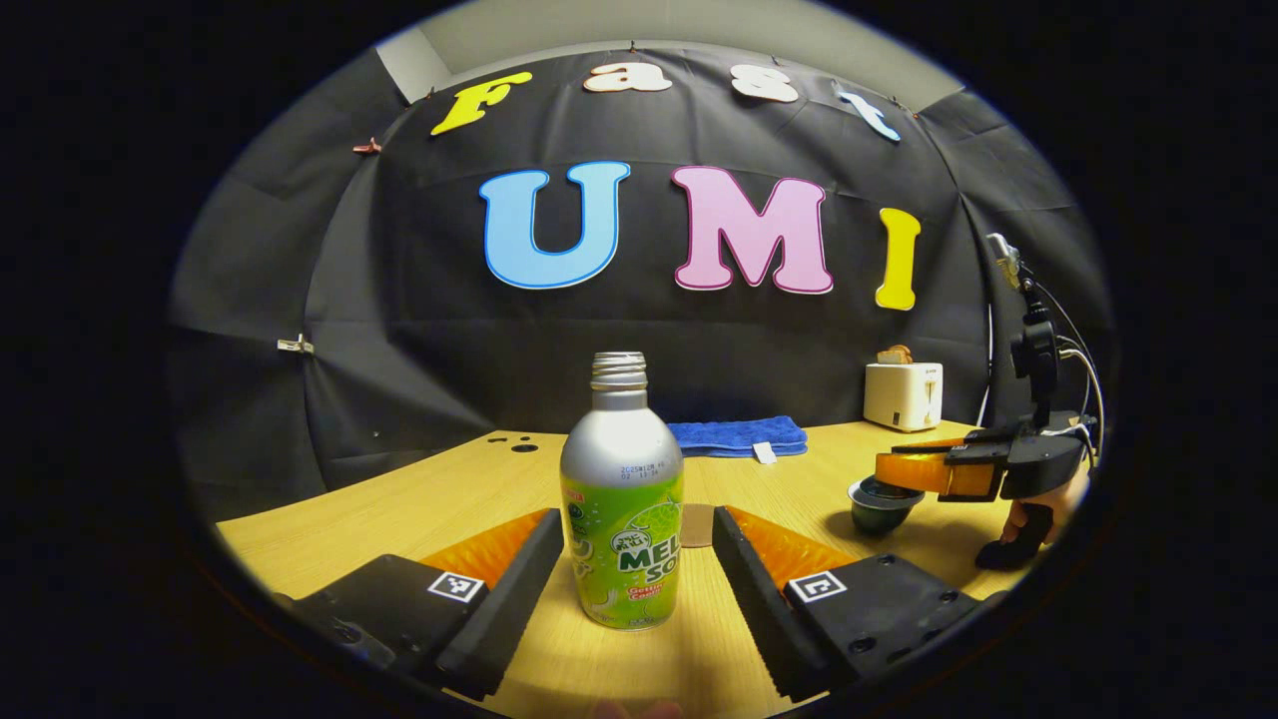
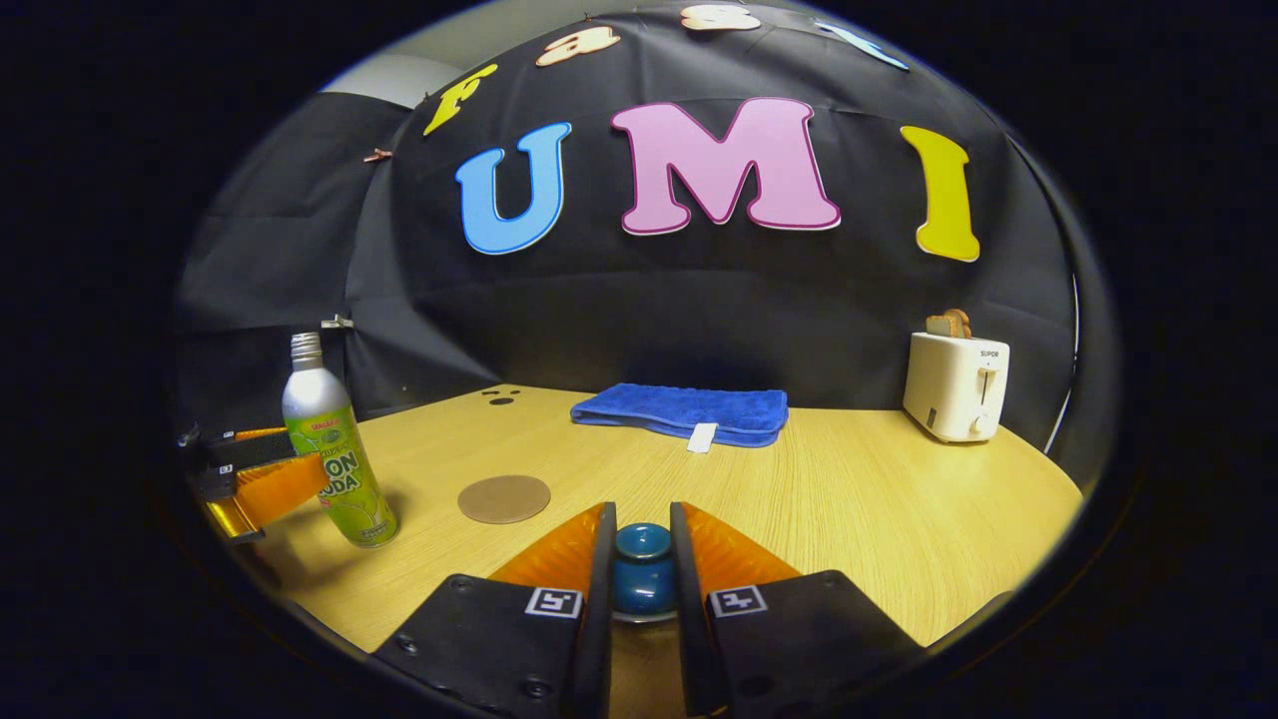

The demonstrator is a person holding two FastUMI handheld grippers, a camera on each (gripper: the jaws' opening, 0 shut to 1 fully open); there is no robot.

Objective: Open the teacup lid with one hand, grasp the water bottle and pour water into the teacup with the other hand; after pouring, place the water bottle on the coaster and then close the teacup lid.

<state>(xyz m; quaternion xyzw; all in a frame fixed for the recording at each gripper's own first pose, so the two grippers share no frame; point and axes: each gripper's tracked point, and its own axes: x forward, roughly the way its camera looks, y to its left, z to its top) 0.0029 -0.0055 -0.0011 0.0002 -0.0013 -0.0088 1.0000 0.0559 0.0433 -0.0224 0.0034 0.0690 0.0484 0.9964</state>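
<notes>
Between my left gripper's (image 1: pixel 639 559) spread fingers the uncapped water bottle (image 1: pixel 622 499) stands upright on the table (image 2: pixel 849 499), contents hidden, the round coaster (image 2: pixel 504 498) lying just beyond it, while my right gripper (image 2: pixel 642 569) is clamped on the blue knob of the teacup lid (image 2: pixel 642 567).
</notes>
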